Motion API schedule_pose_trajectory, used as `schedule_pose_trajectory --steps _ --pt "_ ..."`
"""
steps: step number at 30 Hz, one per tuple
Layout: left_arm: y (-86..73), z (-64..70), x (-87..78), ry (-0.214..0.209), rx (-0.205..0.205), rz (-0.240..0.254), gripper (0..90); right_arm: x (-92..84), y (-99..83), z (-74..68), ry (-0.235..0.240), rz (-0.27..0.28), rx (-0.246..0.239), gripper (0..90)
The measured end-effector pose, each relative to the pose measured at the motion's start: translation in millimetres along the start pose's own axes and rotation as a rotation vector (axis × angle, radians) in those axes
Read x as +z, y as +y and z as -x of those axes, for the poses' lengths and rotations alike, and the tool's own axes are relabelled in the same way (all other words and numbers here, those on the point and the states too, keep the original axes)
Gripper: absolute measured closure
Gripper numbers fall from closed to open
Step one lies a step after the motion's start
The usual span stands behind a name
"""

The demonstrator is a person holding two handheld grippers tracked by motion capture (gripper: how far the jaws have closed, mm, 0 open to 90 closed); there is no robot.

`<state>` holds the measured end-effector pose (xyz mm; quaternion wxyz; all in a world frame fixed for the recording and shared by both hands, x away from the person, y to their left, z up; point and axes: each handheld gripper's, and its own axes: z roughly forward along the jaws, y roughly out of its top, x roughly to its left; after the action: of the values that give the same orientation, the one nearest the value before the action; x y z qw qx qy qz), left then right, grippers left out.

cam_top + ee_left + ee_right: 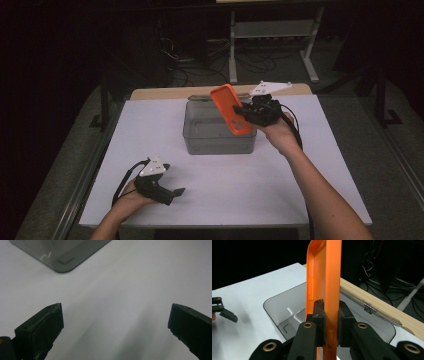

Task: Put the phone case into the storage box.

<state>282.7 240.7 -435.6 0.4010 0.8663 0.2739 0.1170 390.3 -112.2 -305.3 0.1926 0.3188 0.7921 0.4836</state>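
Dark room all round, and the far side is murky: cables and a white frame stand behind the grey bin (219,131), hard to make out. The bin's back wall is partly hidden by the orange phone case (231,109), and in the right gripper view the case runs off the top edge. Right gripper (248,112) is clamped tight on that case, jaws pinching its thin wall, holding it tilted just above the bin's right rear corner. Left gripper (176,192) sits well in front of the bin, to its left, jaws wide apart with nothing between them, low over the white table (280,175), possibly resting on it. A wooden strip (372,303) lies just behind the bin
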Motion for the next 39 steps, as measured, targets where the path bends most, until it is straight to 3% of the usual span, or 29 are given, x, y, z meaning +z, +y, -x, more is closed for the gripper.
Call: schedule_pose_trajectory --steps 18,39 --pt "0.2 -0.1 -0.5 0.002 0.0 0.01 0.0 22.0 -0.8 16.6 -0.057 -0.075 0.015 78.9" --pt "-0.3 1.3 -0.1 -0.006 -0.001 0.009 0.0 49.9 0.3 21.6 -0.076 -0.245 0.007 78.9"
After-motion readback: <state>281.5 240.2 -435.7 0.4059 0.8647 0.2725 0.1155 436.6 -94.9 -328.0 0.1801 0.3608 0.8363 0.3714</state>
